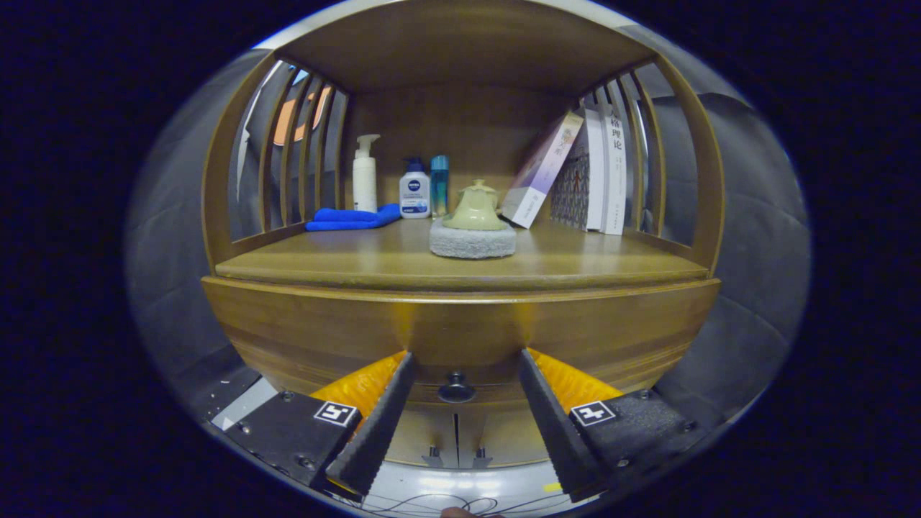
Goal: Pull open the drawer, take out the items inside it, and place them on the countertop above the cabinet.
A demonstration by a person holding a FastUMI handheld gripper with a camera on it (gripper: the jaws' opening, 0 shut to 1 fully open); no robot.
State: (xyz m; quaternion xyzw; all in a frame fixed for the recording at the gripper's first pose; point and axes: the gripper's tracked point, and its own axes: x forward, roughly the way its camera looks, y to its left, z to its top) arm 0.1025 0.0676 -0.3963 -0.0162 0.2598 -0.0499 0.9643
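Note:
A wooden cabinet faces me with its drawer front [460, 327] shut. The small dark round knob [456, 389] of the drawer sits between my two fingers, near their far ends. My gripper [465, 363] is open, its fingers standing to either side of the knob without touching it. Above the drawer lies the wooden countertop [360, 262], under a shelf roof. What is inside the drawer is hidden.
On the countertop stand a pale ceramic pot [475, 207] on a grey pad [472, 242], a blue cloth [351, 218], a white pump bottle [365, 175], two smaller bottles [416, 190] and leaning books [583, 176]. Slatted side walls [302, 155] flank it. Cabinet doors [455, 439] lie below the drawer.

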